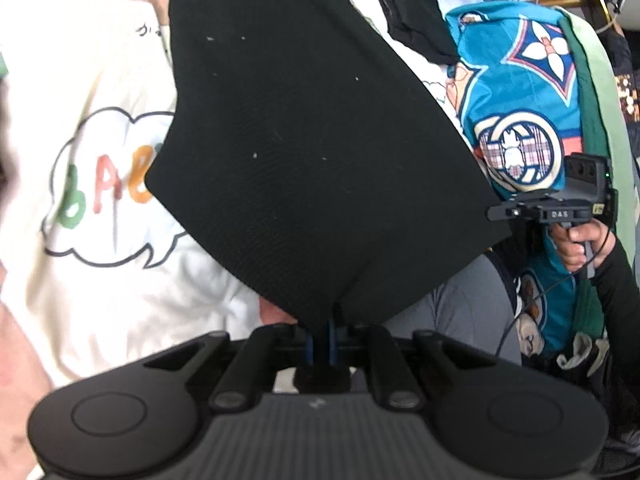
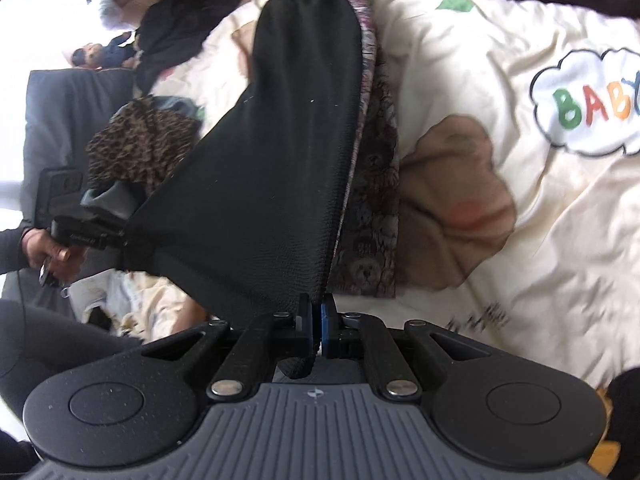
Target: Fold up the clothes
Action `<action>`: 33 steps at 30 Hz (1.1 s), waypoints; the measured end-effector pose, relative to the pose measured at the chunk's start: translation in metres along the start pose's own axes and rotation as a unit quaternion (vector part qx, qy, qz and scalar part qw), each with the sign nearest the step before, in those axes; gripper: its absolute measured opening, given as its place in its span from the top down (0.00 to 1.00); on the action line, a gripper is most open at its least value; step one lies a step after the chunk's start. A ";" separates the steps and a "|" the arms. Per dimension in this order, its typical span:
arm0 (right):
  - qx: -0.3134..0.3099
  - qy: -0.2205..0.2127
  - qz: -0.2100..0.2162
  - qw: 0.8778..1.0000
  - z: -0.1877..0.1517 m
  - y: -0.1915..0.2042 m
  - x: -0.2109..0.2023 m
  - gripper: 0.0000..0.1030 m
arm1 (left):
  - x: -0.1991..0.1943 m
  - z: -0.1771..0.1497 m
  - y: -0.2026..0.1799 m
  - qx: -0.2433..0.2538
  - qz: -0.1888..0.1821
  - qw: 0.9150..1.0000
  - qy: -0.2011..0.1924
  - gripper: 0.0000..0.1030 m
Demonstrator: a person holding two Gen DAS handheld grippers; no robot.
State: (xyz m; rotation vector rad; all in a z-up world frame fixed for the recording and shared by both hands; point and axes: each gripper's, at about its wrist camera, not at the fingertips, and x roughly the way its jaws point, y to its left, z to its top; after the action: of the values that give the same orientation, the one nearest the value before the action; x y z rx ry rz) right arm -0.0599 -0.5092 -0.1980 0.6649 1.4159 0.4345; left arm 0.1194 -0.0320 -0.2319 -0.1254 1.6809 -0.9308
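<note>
A black garment (image 1: 312, 152) hangs stretched between both grippers, lifted above the bed. My left gripper (image 1: 320, 330) is shut on its near corner, with the cloth pinched between the blue pads. The right gripper (image 1: 496, 213) shows at the right, clamped on the other corner and held by a hand (image 1: 580, 248). In the right wrist view, the right gripper (image 2: 317, 310) is shut on the black garment (image 2: 288, 160), whose far end still trails on the bed. A bear-print layer (image 2: 376, 208) shows along its right edge. The left gripper (image 2: 120, 236) grips the left corner.
Under everything lies a cream blanket (image 2: 480, 60) with a "BABY" cloud (image 2: 592, 100) and a brown bear print (image 2: 452, 200). A leopard-print garment (image 2: 140, 140) and dark clothes (image 2: 188, 20) lie at the left. A teal patterned cloth (image 1: 520, 100) and a dark pile (image 1: 408, 8) sit at the right.
</note>
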 end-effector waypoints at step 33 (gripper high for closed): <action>0.071 -0.039 0.018 0.997 0.077 -0.019 0.082 0.99 | -0.016 0.044 0.054 -0.028 0.049 0.996 -0.065 0.94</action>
State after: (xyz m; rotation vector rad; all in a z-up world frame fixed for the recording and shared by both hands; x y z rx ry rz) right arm 0.0239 -0.4834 -0.2711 0.8143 1.3717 0.3340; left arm 0.1834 -0.0094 -0.2543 -0.1359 1.5788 -0.7857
